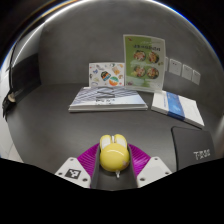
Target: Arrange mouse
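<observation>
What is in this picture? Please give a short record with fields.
held thing: yellow mouse, between the pads of the hand-held gripper
grip: both pads appear to press on its sides
surface: grey table
beyond the mouse: striped book lying flat
behind it: upright leaflet and small card
to the right: blue and white booklet

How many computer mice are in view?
1: a yellow mouse held between the gripper fingers, ahead of the booklet on the desk. Others could lie hidden behind the upright cards.
</observation>
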Tool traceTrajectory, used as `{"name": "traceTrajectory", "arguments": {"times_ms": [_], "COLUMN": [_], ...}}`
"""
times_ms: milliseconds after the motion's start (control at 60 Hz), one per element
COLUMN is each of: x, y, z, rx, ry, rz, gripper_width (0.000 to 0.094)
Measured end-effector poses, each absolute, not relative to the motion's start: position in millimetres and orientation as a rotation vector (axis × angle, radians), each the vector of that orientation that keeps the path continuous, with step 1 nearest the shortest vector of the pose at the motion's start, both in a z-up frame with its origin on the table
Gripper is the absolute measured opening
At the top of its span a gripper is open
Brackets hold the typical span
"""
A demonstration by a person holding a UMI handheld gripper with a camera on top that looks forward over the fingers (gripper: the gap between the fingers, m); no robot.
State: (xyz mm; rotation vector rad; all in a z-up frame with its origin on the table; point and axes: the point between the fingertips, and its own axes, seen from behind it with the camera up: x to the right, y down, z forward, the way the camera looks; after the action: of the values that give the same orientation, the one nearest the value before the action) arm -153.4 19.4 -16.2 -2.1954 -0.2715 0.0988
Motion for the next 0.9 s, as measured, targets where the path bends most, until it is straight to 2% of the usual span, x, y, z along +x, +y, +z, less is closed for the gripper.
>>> {"name": "traceTrajectory", "arguments": {"times_ms": [33, 167, 217, 267, 383, 417, 467, 533, 733, 833, 900], "x": [-153, -166, -175, -169, -92, -57, -2, 64, 161, 161, 163], "y": [20, 15, 13, 17, 19, 23, 21, 13, 11, 16, 22], "z": [-16, -6, 25, 70, 173, 192, 201, 182, 32, -7, -6], "rx": [-2.203, -2.214, -2.165, -2.080, -1.879, -1.846, -1.831, -1.868, -2.119, -2.169, -2.141], "ry": [-0.255, -0.201, -0.176, -0.168, -0.104, -0.068, -0.022, 0.063, 0.156, 0.071, -0.010], "rz": [0.097, 0.115, 0.166, 0.142, -0.030, -0.092, -0.179, -0.226, -0.097, -0.031, -0.034], "gripper_width": [0.0432, 0.0387, 0.0388, 0.0385, 0.0383, 0.0382, 0.0382, 0.0381, 0.0381, 0.0391, 0.0386]}}
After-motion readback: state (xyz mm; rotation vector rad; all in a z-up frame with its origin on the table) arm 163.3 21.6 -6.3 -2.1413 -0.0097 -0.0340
